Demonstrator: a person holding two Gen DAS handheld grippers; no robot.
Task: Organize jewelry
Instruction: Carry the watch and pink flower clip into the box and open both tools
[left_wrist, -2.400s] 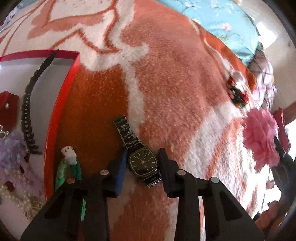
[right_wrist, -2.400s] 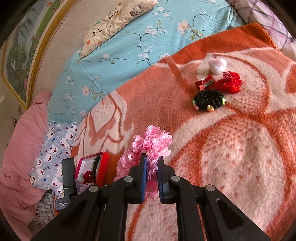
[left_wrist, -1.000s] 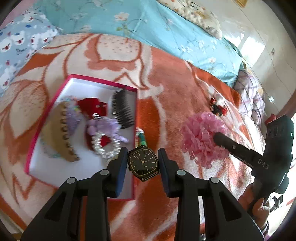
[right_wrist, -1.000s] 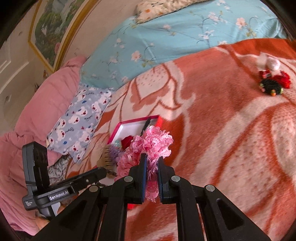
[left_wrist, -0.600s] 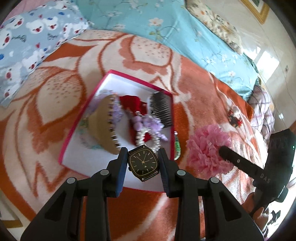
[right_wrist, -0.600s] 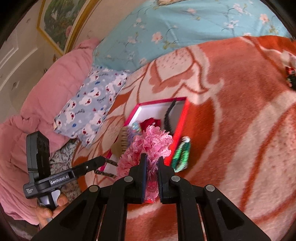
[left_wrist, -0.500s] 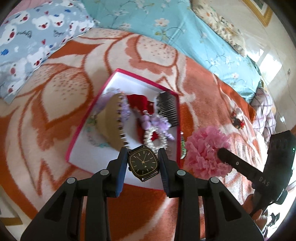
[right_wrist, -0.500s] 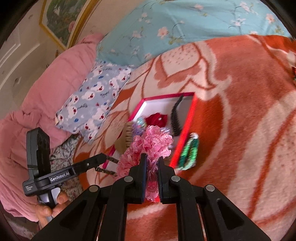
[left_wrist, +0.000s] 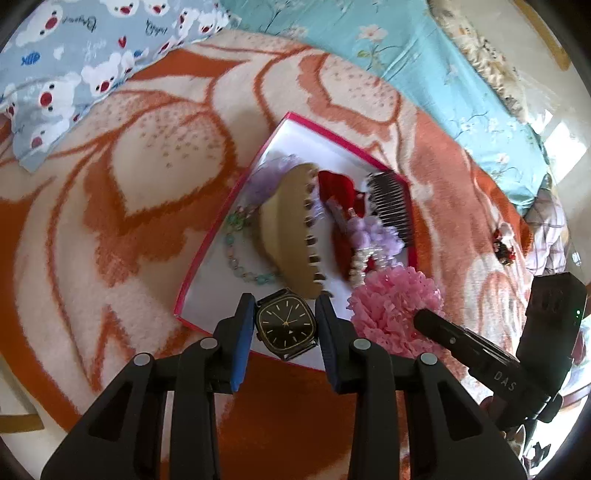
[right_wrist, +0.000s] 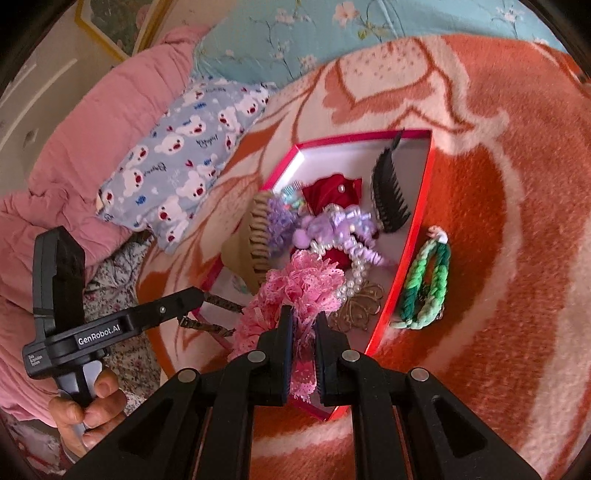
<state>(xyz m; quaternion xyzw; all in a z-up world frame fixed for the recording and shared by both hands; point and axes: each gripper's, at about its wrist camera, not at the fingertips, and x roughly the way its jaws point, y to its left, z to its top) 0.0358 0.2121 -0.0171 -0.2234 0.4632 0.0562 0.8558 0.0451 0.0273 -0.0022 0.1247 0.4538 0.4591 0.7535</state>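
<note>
My left gripper (left_wrist: 286, 308) is shut on a black-faced square watch (left_wrist: 286, 326), held over the near edge of the red box (left_wrist: 218, 236) with a white inside. My right gripper (right_wrist: 303, 317) is shut on a pink lace hair flower (right_wrist: 303, 284), which hangs over the box's near right corner (right_wrist: 413, 229). In the left wrist view that flower (left_wrist: 395, 310) sits just right of the watch. The box holds a tan claw clip (left_wrist: 284, 229), a black comb (left_wrist: 391, 203), a red pouch (left_wrist: 336, 188), purple and pearl beads (left_wrist: 373, 236) and a pale green bead string (left_wrist: 240, 254).
A green braided band (right_wrist: 424, 284) lies on the orange blanket (right_wrist: 517, 221) just outside the box's right wall. A brass filigree piece (right_wrist: 360, 306) lies in the box's near corner. Small red and black hair pieces (left_wrist: 504, 243) sit far right. A bear-print pillow (left_wrist: 74, 62) lies behind.
Both grippers have come closer to the red box and lower, so the box fills more of each view. The watch and the pink flower stay held as before.
</note>
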